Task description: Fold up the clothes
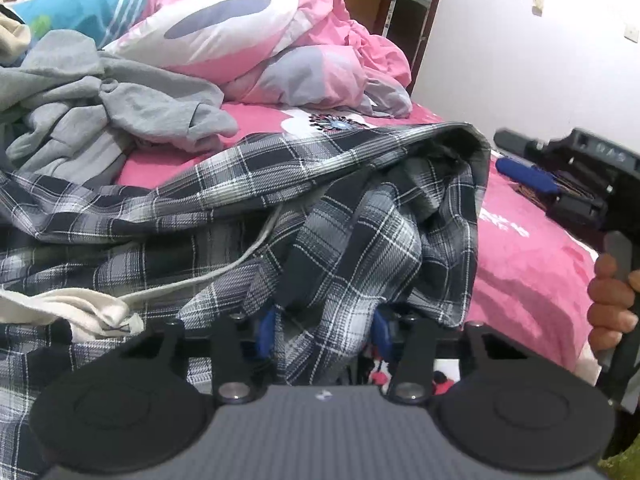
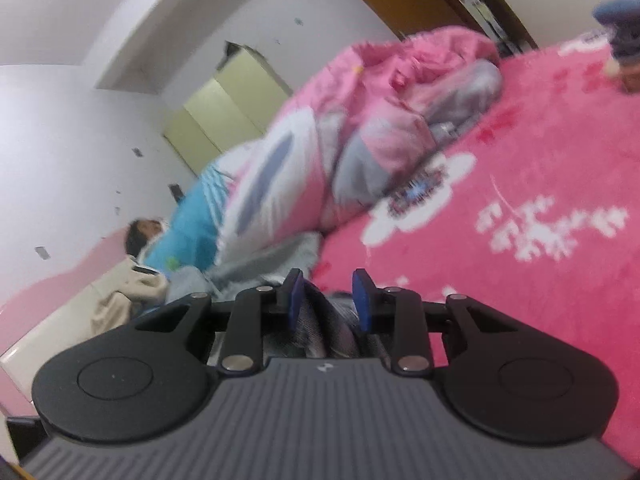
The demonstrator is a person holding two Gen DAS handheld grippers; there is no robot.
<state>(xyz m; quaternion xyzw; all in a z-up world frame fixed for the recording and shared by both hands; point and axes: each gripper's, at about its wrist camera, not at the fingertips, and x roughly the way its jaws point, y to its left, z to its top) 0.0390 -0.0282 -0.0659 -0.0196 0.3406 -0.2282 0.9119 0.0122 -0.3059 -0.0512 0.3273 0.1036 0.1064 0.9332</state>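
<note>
A black, grey and white plaid shirt (image 1: pixel 248 184) lies bunched on the pink bed. My left gripper (image 1: pixel 324 330) is low against it, and plaid cloth fills the gap between its blue pads (image 1: pixel 266 330), so it grips a fold of the shirt. A white drawstring (image 1: pixel 224 272) crosses the shirt. My right gripper (image 2: pixel 326 300) shows at the right edge of the left wrist view (image 1: pixel 532 176), held by a hand (image 1: pixel 612 304), apart from the shirt. In its own tilted view its blue pads (image 2: pixel 362 300) stand apart, with striped grey cloth low behind them.
A grey hoodie (image 1: pixel 120 104) lies heaped behind the shirt. A pink, white and grey duvet (image 1: pixel 280 40) is piled at the back. A white cloth (image 1: pixel 80 308) lies at the left. The pink flowered bedsheet (image 2: pixel 540 240) spreads right. A person (image 2: pixel 144 232) lies under a blue cover.
</note>
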